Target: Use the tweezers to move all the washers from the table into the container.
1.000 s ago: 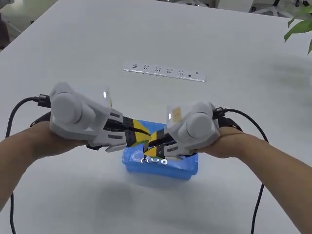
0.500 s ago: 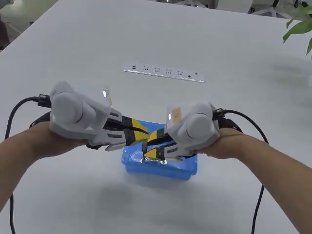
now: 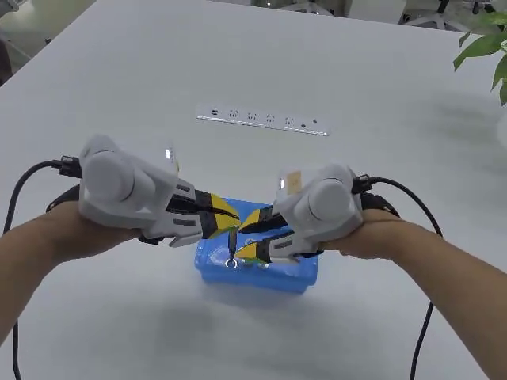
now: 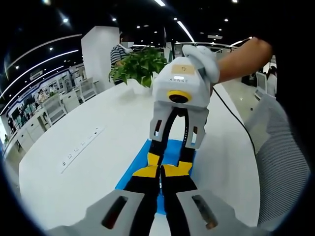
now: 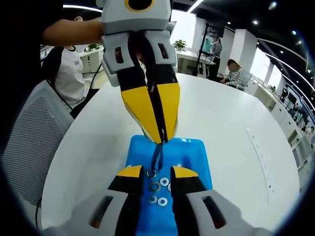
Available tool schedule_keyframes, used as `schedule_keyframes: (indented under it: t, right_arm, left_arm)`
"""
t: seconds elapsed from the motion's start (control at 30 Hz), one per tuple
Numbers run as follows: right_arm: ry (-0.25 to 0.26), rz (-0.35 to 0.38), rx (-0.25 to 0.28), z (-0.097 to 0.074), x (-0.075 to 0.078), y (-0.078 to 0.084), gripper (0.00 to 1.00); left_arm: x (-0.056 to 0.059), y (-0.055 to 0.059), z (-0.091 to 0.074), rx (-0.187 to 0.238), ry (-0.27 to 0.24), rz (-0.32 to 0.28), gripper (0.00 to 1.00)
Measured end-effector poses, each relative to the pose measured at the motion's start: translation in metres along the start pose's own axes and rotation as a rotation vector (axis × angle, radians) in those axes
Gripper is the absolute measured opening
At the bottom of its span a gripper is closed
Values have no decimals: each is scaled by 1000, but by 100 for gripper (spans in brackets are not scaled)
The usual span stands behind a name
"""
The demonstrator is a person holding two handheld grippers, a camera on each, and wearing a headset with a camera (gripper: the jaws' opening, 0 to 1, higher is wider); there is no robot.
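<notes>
1. A white bench (image 3: 380,95) carries the blue container (image 5: 197,157), with washers (image 5: 162,201) inside.
2. The left gripper (image 5: 159,140) pinches the tweezers (image 5: 156,157), with a washer (image 5: 151,173) at their tip over the container.
3. The right gripper (image 5: 157,173) has its jaws apart.

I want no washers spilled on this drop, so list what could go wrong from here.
The tweezers in the left gripper seem to pinch one washer over the container; it could slip and bounce out. The right gripper, jaws open, flanks the tips and could knock them.
</notes>
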State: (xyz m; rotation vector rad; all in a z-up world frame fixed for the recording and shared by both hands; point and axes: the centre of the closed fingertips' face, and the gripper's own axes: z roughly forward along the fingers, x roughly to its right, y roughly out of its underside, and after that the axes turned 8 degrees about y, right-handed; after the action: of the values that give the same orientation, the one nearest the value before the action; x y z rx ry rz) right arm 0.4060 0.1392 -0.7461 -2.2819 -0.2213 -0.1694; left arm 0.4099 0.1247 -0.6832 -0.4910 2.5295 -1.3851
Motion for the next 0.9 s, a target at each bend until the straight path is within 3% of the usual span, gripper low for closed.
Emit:
schedule_keyframes:
  t: [0.4,0.9]
  right_arm:
    - [36,63,0,-17,2,0,31]
    - [101,138,1,-45,1,5,41]
  left_arm:
    - [0,-1,-1,-17,-9,7,4]
    - [3,-18,-7,6,-16,10,4]
